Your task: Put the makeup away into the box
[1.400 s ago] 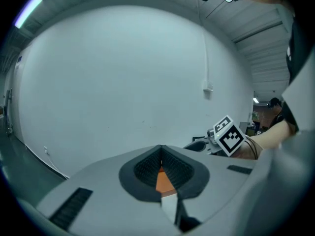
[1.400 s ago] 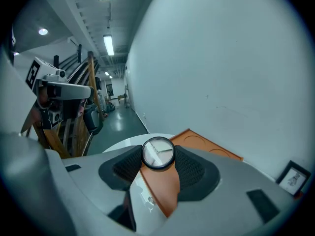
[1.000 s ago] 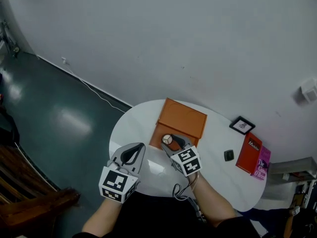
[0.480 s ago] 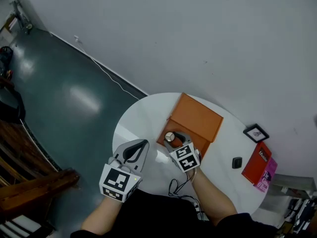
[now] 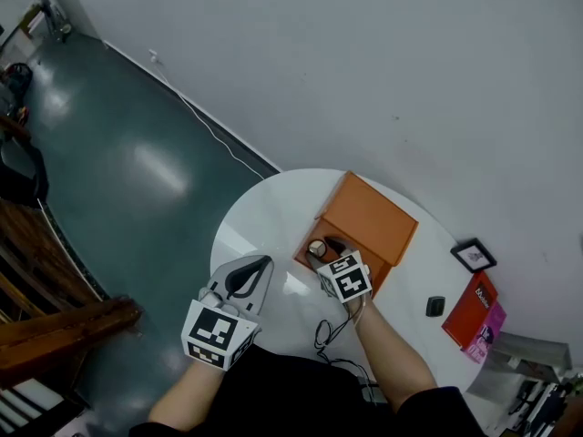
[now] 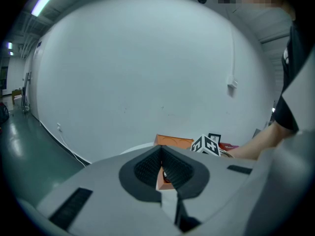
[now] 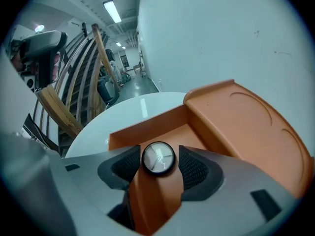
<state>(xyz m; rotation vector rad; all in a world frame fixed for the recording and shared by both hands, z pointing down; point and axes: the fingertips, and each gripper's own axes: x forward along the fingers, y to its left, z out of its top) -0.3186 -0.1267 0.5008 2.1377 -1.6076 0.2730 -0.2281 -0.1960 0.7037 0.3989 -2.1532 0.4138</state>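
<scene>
An orange box (image 5: 314, 260) lies open on the round white table (image 5: 260, 226), its lid (image 5: 372, 215) folded back to the far side. My right gripper (image 5: 323, 248) hangs just over the box's open tray (image 7: 165, 132), shut on a small round makeup compact (image 7: 158, 158) with a shiny top and a black rim. The compact (image 5: 317, 248) sits squarely between the two ribbed pads. My left gripper (image 5: 258, 267) hovers over the table's near left edge, shut and empty. In the left gripper view its jaws meet along one line, with the box (image 6: 173, 141) beyond.
A black picture frame (image 5: 475, 255), a small black object (image 5: 435, 306) and a red book (image 5: 466, 306) on a pink one lie at the table's right side. A cable (image 5: 330, 333) trails from my right hand. Dark floor and wooden furniture (image 5: 55, 326) lie to the left.
My right gripper has come down with the compact, closer over the open box. The left gripper has sunk slightly. The head view has shifted.
</scene>
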